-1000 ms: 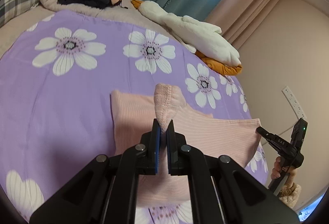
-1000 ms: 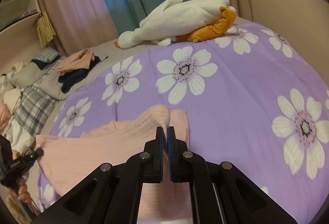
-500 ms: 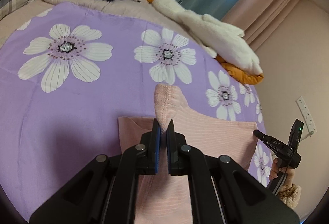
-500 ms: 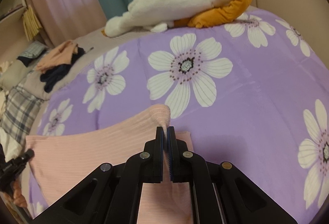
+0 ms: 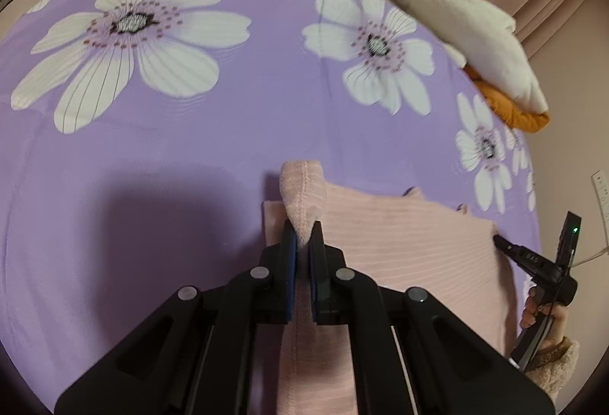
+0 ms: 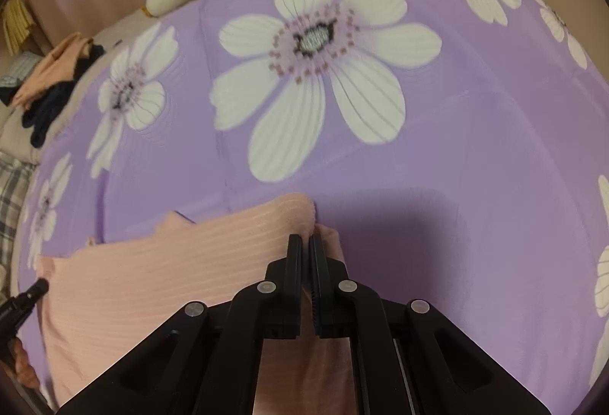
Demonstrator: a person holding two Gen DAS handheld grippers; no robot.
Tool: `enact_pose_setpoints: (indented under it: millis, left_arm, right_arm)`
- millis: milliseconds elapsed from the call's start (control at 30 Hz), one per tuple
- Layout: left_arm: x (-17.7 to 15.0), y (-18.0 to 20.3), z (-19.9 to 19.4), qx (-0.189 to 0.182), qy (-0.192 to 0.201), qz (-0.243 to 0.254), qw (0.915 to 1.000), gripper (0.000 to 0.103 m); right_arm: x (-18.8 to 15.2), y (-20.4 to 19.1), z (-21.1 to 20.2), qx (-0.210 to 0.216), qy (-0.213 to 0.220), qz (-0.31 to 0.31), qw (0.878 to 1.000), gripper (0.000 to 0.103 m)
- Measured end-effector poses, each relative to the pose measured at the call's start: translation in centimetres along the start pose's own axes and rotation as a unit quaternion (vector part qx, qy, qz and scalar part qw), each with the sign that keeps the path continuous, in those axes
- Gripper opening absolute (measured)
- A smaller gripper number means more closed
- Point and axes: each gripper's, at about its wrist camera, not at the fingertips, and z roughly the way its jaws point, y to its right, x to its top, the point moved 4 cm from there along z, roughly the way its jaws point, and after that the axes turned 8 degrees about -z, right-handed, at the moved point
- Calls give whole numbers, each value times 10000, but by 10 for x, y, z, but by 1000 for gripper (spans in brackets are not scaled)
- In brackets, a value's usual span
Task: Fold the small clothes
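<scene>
Left gripper (image 5: 302,238) clamped on a bunched corner of the pink ribbed garment (image 5: 399,247); the pinched fabric stands up as a small hump past the pads. Right gripper (image 6: 306,244) likewise closed tight on the opposite corner of the same garment (image 6: 160,270), fabric bulging out at 11 o'clock from its tips. Garment stretched between the two grippers, its body lying on the purple bedsheet with white flowers (image 5: 236,133), a second layer showing under the lifted edge. In the left wrist view the right gripper appears at 4 o'clock from the garment, held in a hand (image 5: 540,312) with a fuzzy cuff. Plush goose (image 5: 449,15), white with orange feet, lies on the bed at 1 o'clock from the garment, well apart. Pile of clothes (image 6: 53,72), peach and dark navy, sits at the bed's far side, at 10 o'clock in the right wrist view. No containers visible in either view.
</scene>
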Motion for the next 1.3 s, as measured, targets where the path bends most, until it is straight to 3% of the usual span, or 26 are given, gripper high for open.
enact_pose_setpoints:
  millis: [400, 433, 467, 500, 533, 567, 600, 633, 667, 700, 900, 1033, 1167, 1300]
  left_arm:
    - [-6, -6, 6, 132, 78, -78, 9999, 11]
    - [-6, -6, 3, 169, 95, -101, 9998, 21]
    - [-7, -6, -1, 216, 131, -122, 9996, 38]
    - [-9, -6, -7, 247, 182, -135, 9994, 45]
    - [-10, -5, -12, 226, 229, -132, 9994, 53]
    - [-11, -3, -18, 150, 278, -136, 9994, 55]
    - [-13, -2, -25, 57, 294, -152, 9994, 57]
    - [-15, -2, -30, -4, 285, -174, 9994, 65]
    - [-18, -1, -36, -77, 264, -203, 9994, 75]
    - [-21, -1, -42, -157, 251, -216, 9993, 78]
    - [-51, -7, -53, -345, -92, -322, 9988, 80]
    - [-73, -13, -46, -478, -472, -444, 9968, 80]
    - [-84, -9, -42, -534, -554, -344, 9964, 79]
    - [-86, -2, -29, -1040, -897, -528, 9891, 78]
  right_arm:
    - [-3, -4, 1, -340, 112, -133, 9993, 6]
    - [-3, -5, 0, -375, 110, -162, 9991, 6]
    - [-4, -7, -4, -422, 88, -198, 9989, 9]
    - [-5, -8, -9, -447, 80, -223, 9987, 12]
    - [-6, -9, -12, -463, 87, -233, 9986, 28]
    - [-7, -9, -18, -483, 139, -214, 9985, 51]
    - [-8, -9, -26, -479, 257, -158, 9984, 62]
    - [-10, -8, -38, -416, 421, -87, 9982, 72]
    - [-12, -8, -44, -361, 484, -52, 9982, 74]
    - [-16, -6, -53, -292, 508, 1, 9983, 74]
    - [-60, 20, -82, 355, 458, 796, 9951, 79]
    - [-104, 42, -83, 806, 263, 1620, 9831, 79]
    - [-133, 41, -81, 1062, 196, 1697, 9796, 79]
    - [-137, 32, -81, 1482, 305, 1723, 9734, 79]
